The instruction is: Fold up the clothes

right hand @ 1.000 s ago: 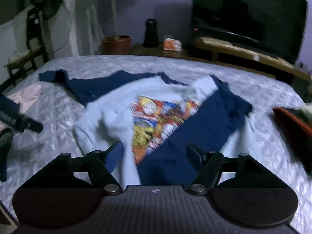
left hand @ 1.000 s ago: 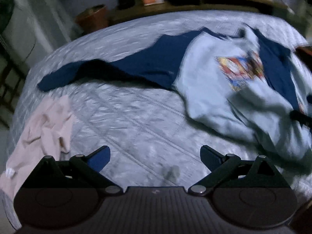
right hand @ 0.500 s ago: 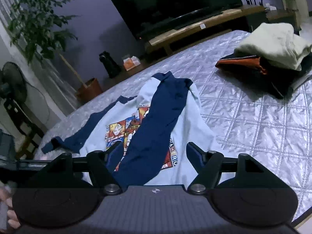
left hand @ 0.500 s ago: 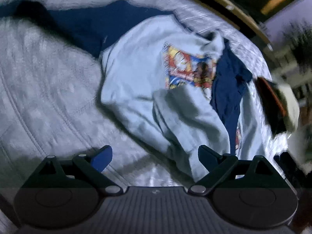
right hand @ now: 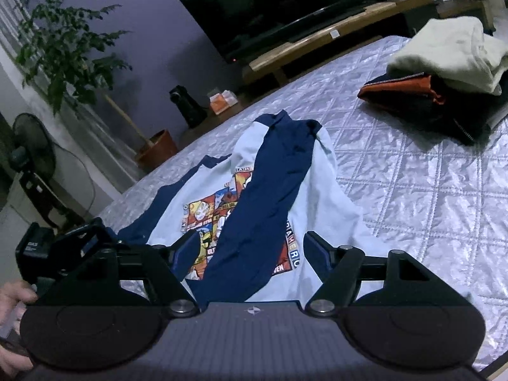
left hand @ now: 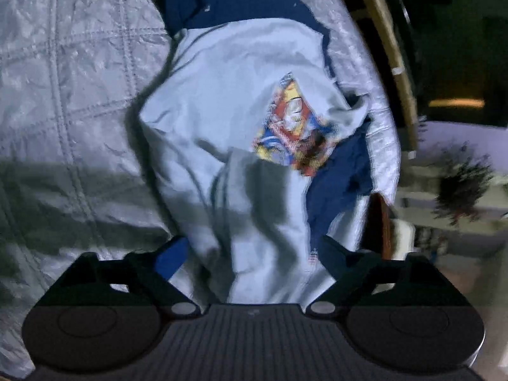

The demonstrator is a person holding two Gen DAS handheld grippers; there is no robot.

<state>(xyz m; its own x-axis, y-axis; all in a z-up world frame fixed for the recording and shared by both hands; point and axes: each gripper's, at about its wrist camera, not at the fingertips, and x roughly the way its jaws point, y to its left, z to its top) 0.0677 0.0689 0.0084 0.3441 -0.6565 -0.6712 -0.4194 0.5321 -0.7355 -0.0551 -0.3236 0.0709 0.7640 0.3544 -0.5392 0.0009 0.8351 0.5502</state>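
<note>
A light blue shirt (left hand: pixel 241 104) with navy sleeves and a bright cartoon print lies crumpled on the silver quilted bed (left hand: pixel 70 95). My left gripper (left hand: pixel 252 254) hangs over its near hem. Its jaws are closing, with a fold of the pale fabric between them and the pads clear of the cloth. In the right wrist view the same shirt (right hand: pixel 320 197) lies with one navy sleeve (right hand: pixel 270 190) folded across its front. My right gripper (right hand: pixel 252 250) stands open over that sleeve's near end, gripping nothing.
A stack of folded clothes (right hand: pixel 444 73) sits at the bed's far right. Beyond the bed are a wooden bench (right hand: pixel 317 47), a dark TV, a potted plant (right hand: pixel 155 146) and a fan (right hand: pixel 28 152). A person's hand (right hand: pixel 12 295) shows at the lower left.
The left view has rolled and swung from the bed's left side onto the shirt's hem, and its jaws have narrowed. The right view rolled and shifted early on, then stayed still.
</note>
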